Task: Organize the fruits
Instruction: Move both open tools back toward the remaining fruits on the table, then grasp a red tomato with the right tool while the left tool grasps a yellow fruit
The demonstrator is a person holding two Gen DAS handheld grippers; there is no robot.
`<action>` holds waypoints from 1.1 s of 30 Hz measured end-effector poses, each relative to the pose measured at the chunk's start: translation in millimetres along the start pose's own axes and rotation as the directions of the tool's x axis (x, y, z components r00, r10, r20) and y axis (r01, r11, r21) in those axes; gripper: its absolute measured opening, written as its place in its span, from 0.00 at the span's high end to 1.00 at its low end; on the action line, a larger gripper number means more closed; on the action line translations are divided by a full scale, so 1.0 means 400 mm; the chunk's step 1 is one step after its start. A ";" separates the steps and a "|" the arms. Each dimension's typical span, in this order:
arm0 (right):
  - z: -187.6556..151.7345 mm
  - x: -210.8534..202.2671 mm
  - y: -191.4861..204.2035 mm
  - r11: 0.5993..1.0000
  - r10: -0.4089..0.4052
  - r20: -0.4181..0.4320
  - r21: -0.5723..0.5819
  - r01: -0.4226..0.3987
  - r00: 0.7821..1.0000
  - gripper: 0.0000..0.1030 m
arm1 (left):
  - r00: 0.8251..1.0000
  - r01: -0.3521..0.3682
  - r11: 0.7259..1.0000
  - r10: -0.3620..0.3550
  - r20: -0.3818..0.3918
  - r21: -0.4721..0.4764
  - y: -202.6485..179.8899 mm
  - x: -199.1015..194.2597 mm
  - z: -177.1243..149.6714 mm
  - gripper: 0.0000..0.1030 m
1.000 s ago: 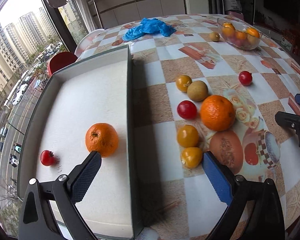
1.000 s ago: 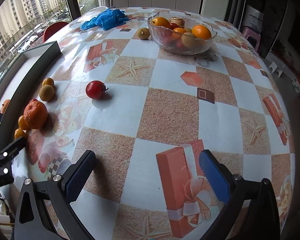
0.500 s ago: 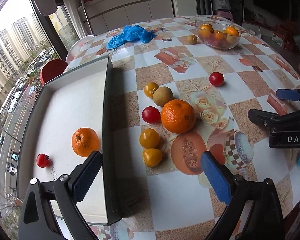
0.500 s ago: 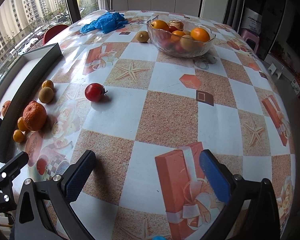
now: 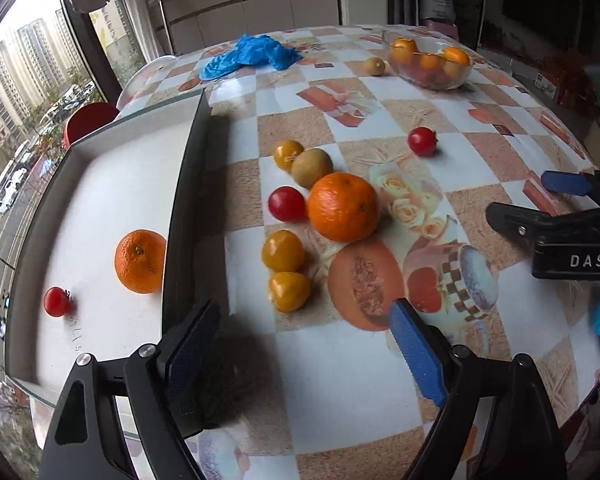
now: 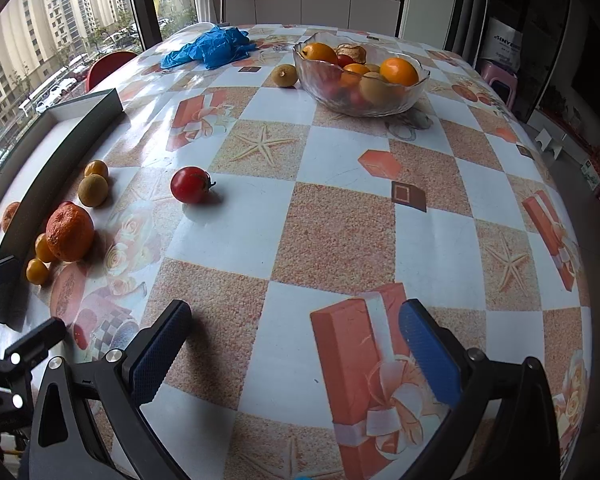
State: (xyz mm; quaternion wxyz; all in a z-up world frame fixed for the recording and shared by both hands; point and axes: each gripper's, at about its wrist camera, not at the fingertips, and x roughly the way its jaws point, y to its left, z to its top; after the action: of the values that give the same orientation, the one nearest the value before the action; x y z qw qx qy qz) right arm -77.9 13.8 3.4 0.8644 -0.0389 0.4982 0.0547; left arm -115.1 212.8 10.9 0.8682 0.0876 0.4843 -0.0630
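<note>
Two small yellow-orange fruits (image 5: 286,272) are lying on the tablecloth just right of the tray (image 5: 188,184) wall, straight ahead of the left gripper (image 5: 304,344), which is the nearer one. Its jaws are closing with nothing between them yet. The fruits are nearly round, with no clear long axis. The left gripper is pointing steeply down. The right gripper (image 6: 296,348) is hanging farther from the tray, jaws wide and empty.
</note>
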 end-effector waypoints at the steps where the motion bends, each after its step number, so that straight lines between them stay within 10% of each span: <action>1: 0.003 0.001 0.001 1.000 -0.002 -0.006 0.004 0.002 1.000 0.00 | 1.000 -0.003 1.000 0.003 -0.001 -0.008 0.007 0.005 0.004 0.14; 15: 0.100 0.048 0.113 0.997 0.045 -0.020 -0.058 -0.046 0.999 0.05 | 0.999 0.048 0.994 -0.048 0.003 -0.095 0.008 0.016 0.013 0.25; 20: 0.151 0.066 0.136 0.998 0.042 0.003 -0.051 -0.041 0.999 0.27 | 0.999 0.041 0.995 -0.041 0.002 -0.096 0.014 0.016 0.015 0.25; 24: 0.163 0.061 0.136 0.996 0.079 0.019 -0.047 -0.078 0.997 0.74 | 0.999 0.041 0.995 -0.041 0.002 -0.095 0.014 0.016 0.015 0.25; 28: 0.131 0.030 0.105 0.992 0.124 0.040 -0.004 -0.124 0.992 0.74 | 0.999 0.039 0.994 -0.039 0.000 -0.103 0.015 0.015 0.015 0.26; 33: 0.062 -0.020 0.069 0.990 0.141 0.039 -0.005 -0.141 0.989 0.74 | 0.998 0.056 0.991 -0.055 0.013 -0.123 0.021 0.002 0.011 0.63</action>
State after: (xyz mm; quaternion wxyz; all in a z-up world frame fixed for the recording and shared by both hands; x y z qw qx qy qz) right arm -64.2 43.6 22.6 0.8679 -0.0033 0.4827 0.1170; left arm -109.4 220.1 13.1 0.8722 0.0203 0.4854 -0.0576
